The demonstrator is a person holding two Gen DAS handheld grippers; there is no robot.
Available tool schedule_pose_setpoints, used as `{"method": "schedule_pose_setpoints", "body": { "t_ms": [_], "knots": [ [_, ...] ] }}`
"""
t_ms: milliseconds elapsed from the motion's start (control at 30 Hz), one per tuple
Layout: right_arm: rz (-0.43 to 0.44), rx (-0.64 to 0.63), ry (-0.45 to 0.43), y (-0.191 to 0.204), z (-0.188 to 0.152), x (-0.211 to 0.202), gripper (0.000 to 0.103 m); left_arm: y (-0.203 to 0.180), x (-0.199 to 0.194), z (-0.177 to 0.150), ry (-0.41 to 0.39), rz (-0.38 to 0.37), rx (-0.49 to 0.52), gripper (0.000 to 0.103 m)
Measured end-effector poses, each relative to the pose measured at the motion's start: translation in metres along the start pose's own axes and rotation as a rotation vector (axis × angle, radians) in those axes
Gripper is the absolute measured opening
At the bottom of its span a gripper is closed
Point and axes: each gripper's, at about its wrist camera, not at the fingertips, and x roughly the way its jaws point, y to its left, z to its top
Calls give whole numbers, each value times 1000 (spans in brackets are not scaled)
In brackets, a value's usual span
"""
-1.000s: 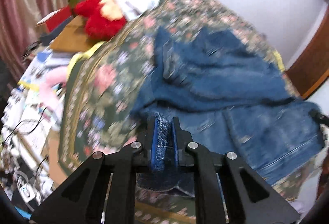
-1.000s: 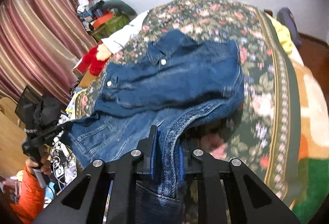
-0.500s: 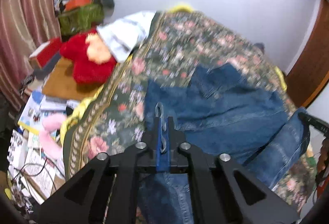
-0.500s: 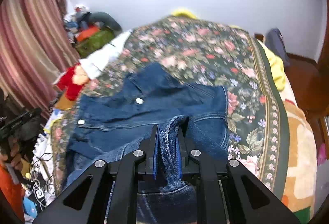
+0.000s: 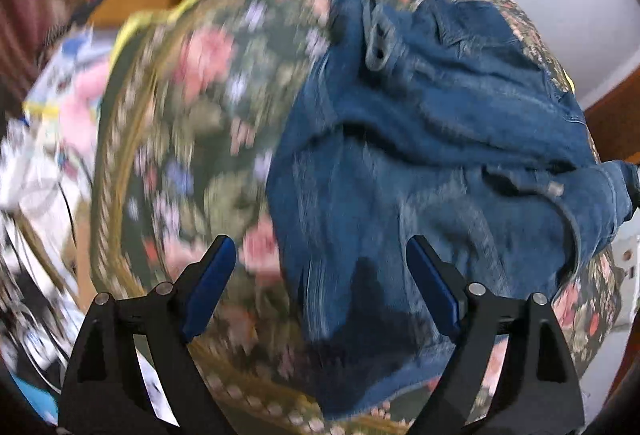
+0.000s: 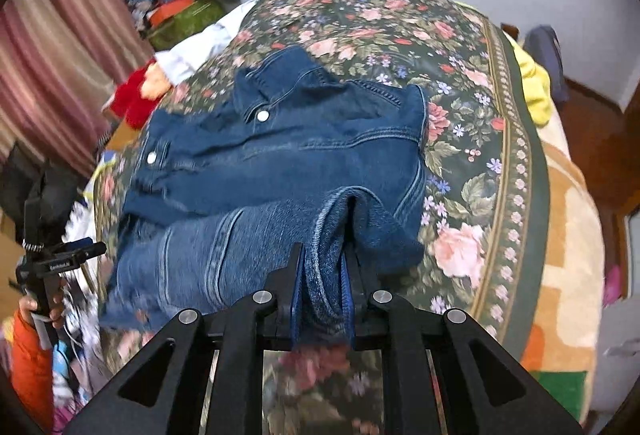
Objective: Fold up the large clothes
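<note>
My left tool [image 5: 316,287] has just sprung open, dropping its hem onto the denim jacket [image 6: 288,155] lying on the floral bedspread [image 6: 472,139], while my right tool [image 6: 322,299] stays pinched on the other hem to finish the fold.

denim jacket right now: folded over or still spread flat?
Partly folded. The denim jacket's lower part lies doubled over its buttoned front on the floral bedspread; the right gripper is shut on that folded edge.
</note>
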Motion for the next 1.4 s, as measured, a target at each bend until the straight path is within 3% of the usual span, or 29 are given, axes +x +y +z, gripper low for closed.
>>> {"method": "schedule_pose_setpoints", "body": {
  "t_ms": [133,367,467,533,600,633,667,900,1067,1100,1167,1200,1233,1400],
  "knots": [
    [-12,-14,6,6,-13,-6,12,11,10,-30,57,-33,-70,87],
    [10,9,24,7,-26,-8,12,28,31,-61,120,-196,-253,86],
    [21,19,29,6,-28,-9,12,27,35,-62,131,-243,-268,67],
    [28,23,28,4,-29,-12,12,13,34,-62,126,-254,-206,45],
    [33,23,24,3,-30,-12,12,1,29,-61,108,-221,-148,40],
    [35,24,21,2,-31,-12,12,-3,26,-59,101,-219,-123,29],
    [34,25,17,1,-31,-11,12,-5,22,-55,94,-214,-114,24],
    [-43,-14,17,4,-29,1,15,-17,-28,-15,-95,-211,-69,23],
    [-119,-58,14,11,-23,1,15,-24,-48,15,-202,-115,-42,22],
    [-150,-65,12,11,-22,0,17,-24,-51,19,-226,-79,-36,21],
    [-197,-63,10,7,-22,-2,39,-24,-55,27,-267,9,-16,21],
    [-226,-62,0,4,-23,-4,61,-26,-53,31,-280,44,-11,21],
    [-237,-62,-13,0,-24,-7,68,-22,-53,31,-280,61,-9,21],
    [-103,2,-8,-14,-33,-21,70,-28,-31,25,-240,96,50,21]
  ]
}}
